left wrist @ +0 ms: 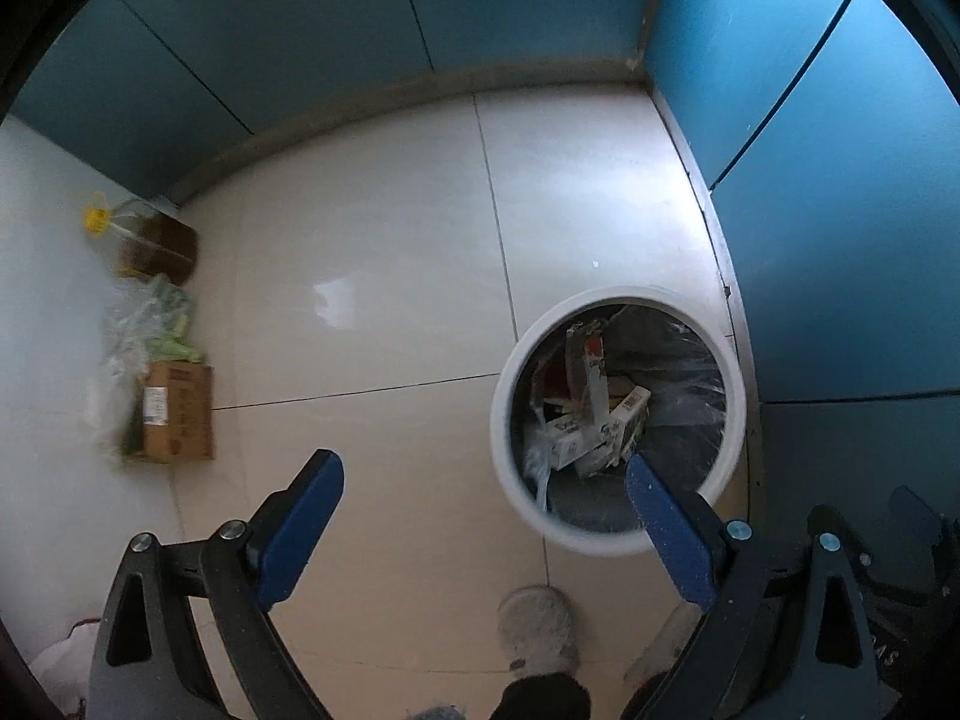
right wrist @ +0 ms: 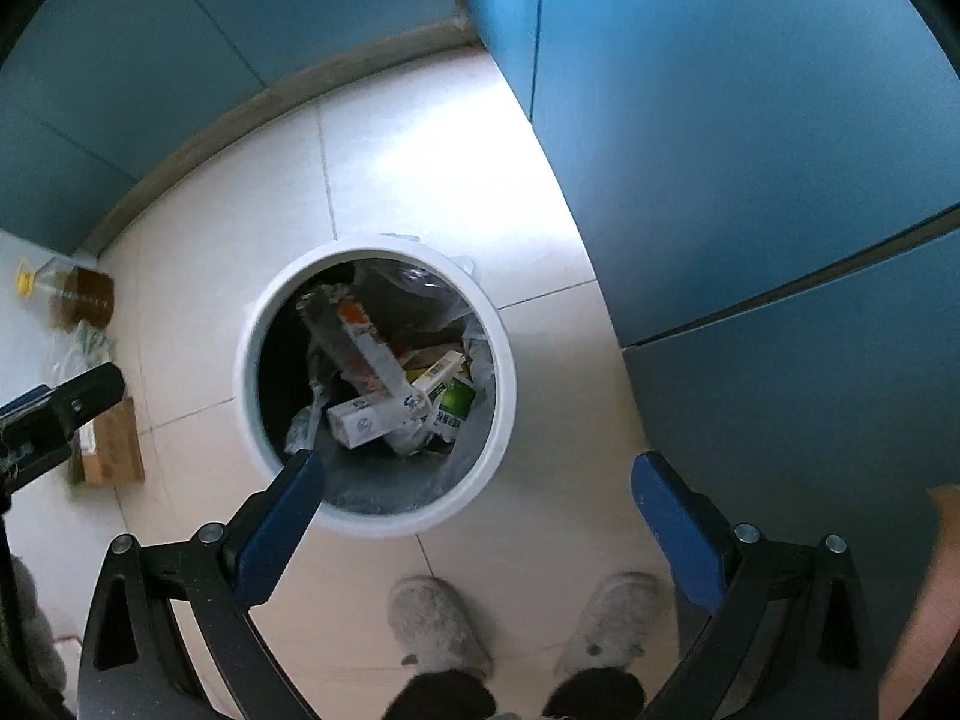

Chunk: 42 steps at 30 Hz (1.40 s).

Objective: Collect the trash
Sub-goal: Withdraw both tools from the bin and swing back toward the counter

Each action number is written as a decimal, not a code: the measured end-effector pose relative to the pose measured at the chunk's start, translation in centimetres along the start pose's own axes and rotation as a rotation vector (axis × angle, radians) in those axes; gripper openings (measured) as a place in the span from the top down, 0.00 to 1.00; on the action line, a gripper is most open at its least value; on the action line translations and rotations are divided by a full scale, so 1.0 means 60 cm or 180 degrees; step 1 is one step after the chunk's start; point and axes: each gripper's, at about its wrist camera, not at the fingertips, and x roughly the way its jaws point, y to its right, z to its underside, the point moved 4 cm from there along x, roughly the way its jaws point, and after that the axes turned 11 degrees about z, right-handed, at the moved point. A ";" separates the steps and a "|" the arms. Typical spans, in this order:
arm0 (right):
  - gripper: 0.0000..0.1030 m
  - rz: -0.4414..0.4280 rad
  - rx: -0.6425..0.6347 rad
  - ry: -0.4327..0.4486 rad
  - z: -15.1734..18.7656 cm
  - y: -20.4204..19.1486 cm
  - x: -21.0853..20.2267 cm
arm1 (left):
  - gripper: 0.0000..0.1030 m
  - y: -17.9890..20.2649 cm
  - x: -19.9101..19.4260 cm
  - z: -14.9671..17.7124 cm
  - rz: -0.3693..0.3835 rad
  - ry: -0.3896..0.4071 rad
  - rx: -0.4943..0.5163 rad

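Note:
A round white trash bin (left wrist: 501, 420) (right wrist: 507, 360) lined with a clear bag stands on the tiled floor. Inside lie several cartons and boxes (left wrist: 591, 414) (right wrist: 390, 396), white, orange and green. My left gripper (left wrist: 483, 471) hangs above the floor to the left of the bin, open, with nothing between its blue pads (left wrist: 303, 531). My right gripper (right wrist: 474, 471) hovers over the near rim of the bin, also open and empty. Part of the left gripper's body (right wrist: 54, 414) shows at the left edge of the right wrist view.
Blue cabinet doors (left wrist: 840, 210) (right wrist: 750, 150) close off the back and right. By the left wall sit an oil bottle (left wrist: 150, 243) (right wrist: 75, 294), a clear bag of greens (left wrist: 150, 324) and a brown cardboard box (left wrist: 180, 411) (right wrist: 114, 450). The person's grey slippers (right wrist: 438, 624) stand near the bin.

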 end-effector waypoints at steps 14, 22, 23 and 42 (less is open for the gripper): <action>0.00 0.0081 -0.0161 0.0486 0.054 0.080 -0.430 | 0.06 0.074 -0.375 0.077 0.0086 0.0337 0.0169; 0.00 0.0042 -0.0042 0.0787 0.092 0.139 -0.668 | 0.06 0.097 -0.562 0.107 0.0301 0.0581 0.0180; 0.00 0.0023 -0.0022 0.0829 0.098 0.145 -0.696 | 0.06 0.100 -0.580 0.110 0.0298 0.0618 0.0192; 0.00 -0.0568 0.1781 0.0926 0.105 0.553 -0.788 | 0.06 0.444 -0.736 0.001 0.0254 0.0978 0.0980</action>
